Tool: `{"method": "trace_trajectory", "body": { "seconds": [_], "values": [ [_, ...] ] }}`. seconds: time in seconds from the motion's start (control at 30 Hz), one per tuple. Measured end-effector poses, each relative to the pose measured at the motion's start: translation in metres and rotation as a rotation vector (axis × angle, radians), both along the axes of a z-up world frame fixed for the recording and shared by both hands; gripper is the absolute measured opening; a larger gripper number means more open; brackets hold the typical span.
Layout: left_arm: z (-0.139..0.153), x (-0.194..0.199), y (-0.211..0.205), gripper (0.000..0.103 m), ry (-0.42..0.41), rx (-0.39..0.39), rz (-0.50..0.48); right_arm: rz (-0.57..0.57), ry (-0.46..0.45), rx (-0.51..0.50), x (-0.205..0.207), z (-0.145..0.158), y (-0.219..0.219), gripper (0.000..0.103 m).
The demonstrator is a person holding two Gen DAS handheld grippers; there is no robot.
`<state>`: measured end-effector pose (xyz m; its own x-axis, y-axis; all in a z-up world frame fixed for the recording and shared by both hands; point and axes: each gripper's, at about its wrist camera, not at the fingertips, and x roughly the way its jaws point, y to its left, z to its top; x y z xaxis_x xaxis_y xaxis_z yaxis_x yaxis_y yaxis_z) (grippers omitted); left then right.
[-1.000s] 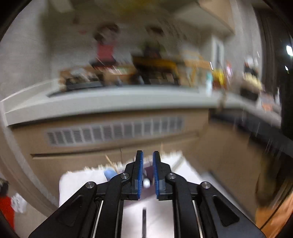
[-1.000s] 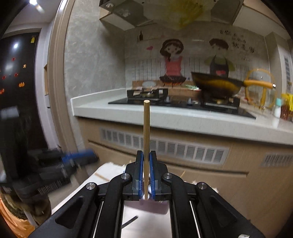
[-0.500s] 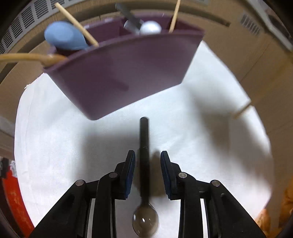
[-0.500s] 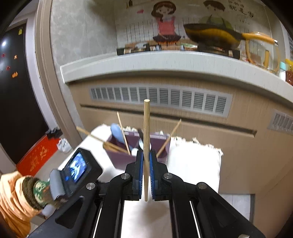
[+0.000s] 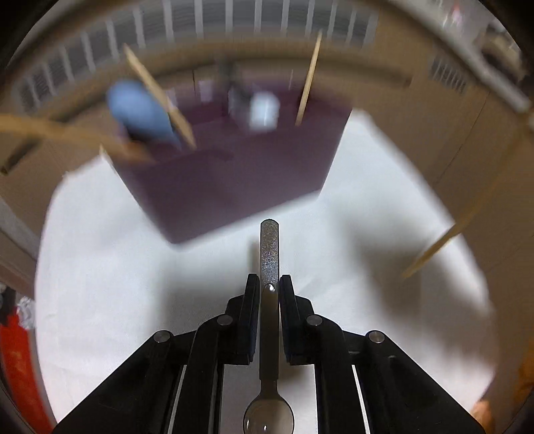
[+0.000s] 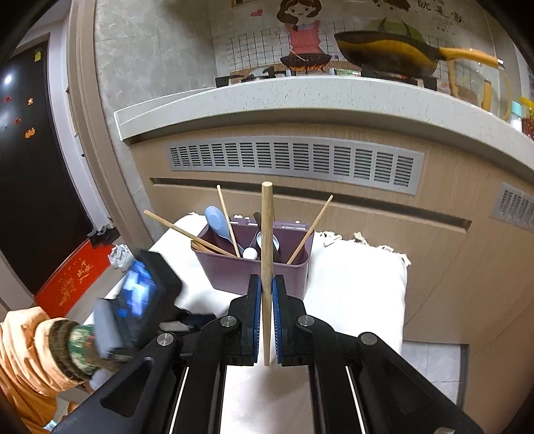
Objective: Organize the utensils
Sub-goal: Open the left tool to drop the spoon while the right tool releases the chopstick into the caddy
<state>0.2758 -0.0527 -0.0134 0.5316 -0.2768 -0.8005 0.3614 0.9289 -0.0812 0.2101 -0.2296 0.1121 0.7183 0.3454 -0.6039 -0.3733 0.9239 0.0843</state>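
Left wrist view: left tongs (image 5: 269, 293) were clamped on a metal spoon (image 5: 269, 337), handle toward the purple caddy (image 5: 227, 187) at the bench's (image 5: 100, 267) far edge. Right tongs (image 6: 264, 300) gripped an upright chopstick (image 6: 267, 253). Step: pickup done; next likely lifting both into the caddy's compartments.

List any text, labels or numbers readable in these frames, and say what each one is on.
Nothing reads for certain.
Wall mural: dark characters at its top right, cut off by the frame edge and too small to read.
Red floor mat: gold characters, too distorted to read.
Left gripper's screen: blurred blue blocks only.
Purple utensil holder: no marking visible.
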Motion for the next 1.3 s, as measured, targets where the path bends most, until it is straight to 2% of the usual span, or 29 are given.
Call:
{"method": "trace_trajectory", "body": {
  "seconds": [0.13,0.2,0.3,0.43,0.5,0.57,0.63,0.8,0.97,1.17,1.23,1.3],
  "values": [
    [0.088,-0.018,0.011,0.012,-0.239,-0.096,0.029,-0.004,-0.071,0.013,-0.002,0.030,0.001,0.007],
    [0.137,-0.018,0.020,0.012,-0.378,-0.154,0.060,-0.008,-0.133,0.029,0.001,0.057,0.003,0.007],
    [0.193,-0.012,0.040,0.012,-0.576,-0.261,0.115,-0.018,-0.215,0.031,0.011,0.092,0.009,0.007],
    [0.222,0.010,0.056,0.012,-0.701,-0.400,0.145,-0.046,-0.300,0.018,0.037,0.128,0.021,0.007],
    [0.218,0.023,0.061,0.013,-0.750,-0.453,0.152,-0.054,-0.304,0.019,0.049,0.131,0.023,0.007],
    [0.203,0.039,0.070,0.013,-0.789,-0.454,0.179,-0.066,-0.306,0.006,0.064,0.127,0.026,0.007],
    [0.190,0.049,0.068,0.013,-0.795,-0.450,0.204,-0.063,-0.283,0.000,0.081,0.116,0.029,0.007],
    [0.131,0.082,0.053,0.012,-0.774,-0.368,0.262,-0.042,-0.212,-0.022,0.113,0.074,0.034,0.007],
    [0.082,0.103,0.048,0.012,-0.606,-0.344,0.278,-0.013,-0.093,-0.034,0.141,0.025,0.044,0.007],
    [0.039,0.103,0.061,0.012,-0.390,-0.379,0.308,0.001,0.053,-0.009,0.160,-0.025,0.045,0.007],
    [0.035,0.097,0.066,0.012,-0.353,-0.401,0.309,-0.002,0.086,-0.005,0.161,-0.036,0.045,0.007],
    [0.036,0.087,0.072,0.012,-0.352,-0.423,0.315,-0.010,0.108,-0.011,0.160,-0.045,0.045,0.007]
  ]
}}
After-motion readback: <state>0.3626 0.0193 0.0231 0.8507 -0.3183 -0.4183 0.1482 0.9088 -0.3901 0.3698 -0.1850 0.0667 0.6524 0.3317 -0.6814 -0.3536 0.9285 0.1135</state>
